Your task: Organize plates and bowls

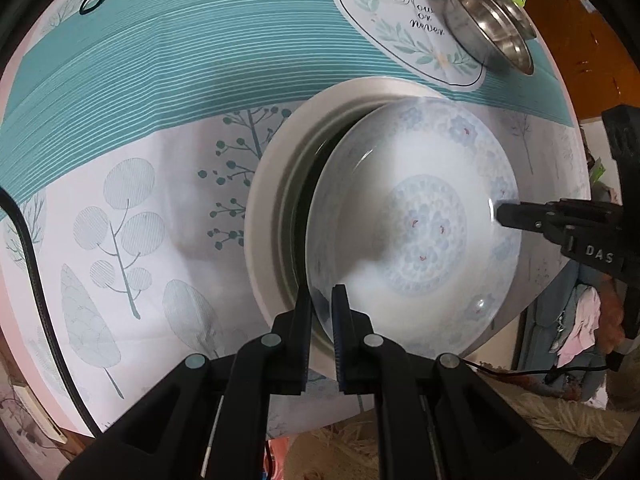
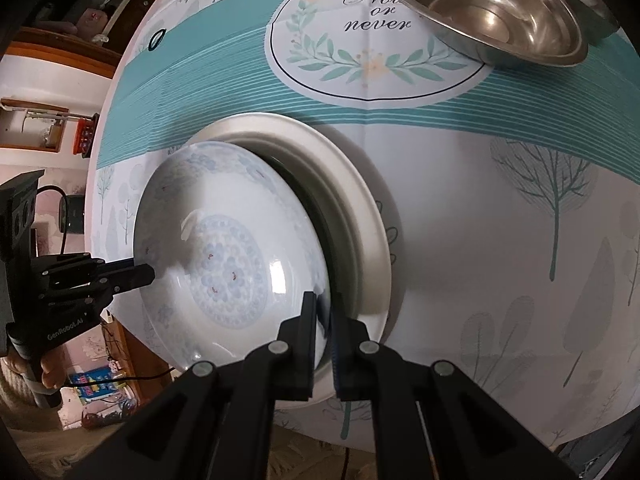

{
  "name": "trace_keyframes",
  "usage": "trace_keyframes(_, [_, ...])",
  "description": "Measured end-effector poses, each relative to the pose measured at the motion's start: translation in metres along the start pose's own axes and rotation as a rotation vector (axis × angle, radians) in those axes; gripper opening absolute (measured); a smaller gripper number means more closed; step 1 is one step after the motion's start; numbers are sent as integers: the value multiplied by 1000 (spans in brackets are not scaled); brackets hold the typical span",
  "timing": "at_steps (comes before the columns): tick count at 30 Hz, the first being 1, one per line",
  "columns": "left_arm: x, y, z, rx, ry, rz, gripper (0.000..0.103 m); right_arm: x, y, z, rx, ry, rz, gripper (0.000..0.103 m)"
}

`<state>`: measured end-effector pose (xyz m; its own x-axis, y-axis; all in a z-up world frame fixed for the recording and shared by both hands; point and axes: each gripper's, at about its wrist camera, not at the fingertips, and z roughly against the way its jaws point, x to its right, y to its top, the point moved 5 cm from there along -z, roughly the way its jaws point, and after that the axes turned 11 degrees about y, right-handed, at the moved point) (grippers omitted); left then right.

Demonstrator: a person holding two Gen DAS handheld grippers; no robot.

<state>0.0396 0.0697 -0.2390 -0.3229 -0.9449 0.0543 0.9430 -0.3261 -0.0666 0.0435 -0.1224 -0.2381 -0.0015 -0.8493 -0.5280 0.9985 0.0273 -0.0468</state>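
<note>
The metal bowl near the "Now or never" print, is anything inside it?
No, the metal bowl shows only its bare shiny inside.

A printed cloth [image 2: 480,208] with teal stripes and pale trees is covering the round counter [image 1: 120,208], and a black cable [image 1: 36,280] is lying across its edge. Behind the counter, brown wooden furniture [image 1: 580,40] is standing on one side, and a wooden shelf [image 2: 44,128] is hanging on a light wall. A pale shaggy rug [image 1: 552,412] is lying on the floor below.
</note>
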Motion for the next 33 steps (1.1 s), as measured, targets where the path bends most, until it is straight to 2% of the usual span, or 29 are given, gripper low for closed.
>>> trace_keyframes(6, [2, 4, -1, 7, -8, 5, 6, -2, 4, -2, -4, -8, 6, 6])
trace_keyframes(13, [-1, 4, 8, 19, -7, -14, 7, -3, 1, -6, -45, -68, 34, 10])
trace_keyframes(18, [-2, 7, 17, 36, -2, -21, 11, -9, 0, -6, -50, -71, 48, 20])
trace_keyframes(20, [-3, 7, 20, 44, 3, -24, 18, -12, -1, -6, -51, -78, 59, 22])
trace_keyframes(22, [-3, 7, 26, 61, 16, -25, 32, -16, -3, -5, -45, -96, 77, 23])
trace_keyframes(26, [-1, 5, 38, 100, 33, -39, 36, -22, -6, 1, -34, -120, 93, 23])
trace_keyframes(30, [5, 0, 54, 152, 47, -53, 53, -25, -12, 11, -13, -112, 93, 23])
trace_keyframes(33, [12, -5, 69, 200, 62, -76, 56, -28, -20, 23, 18, -110, 87, 23])
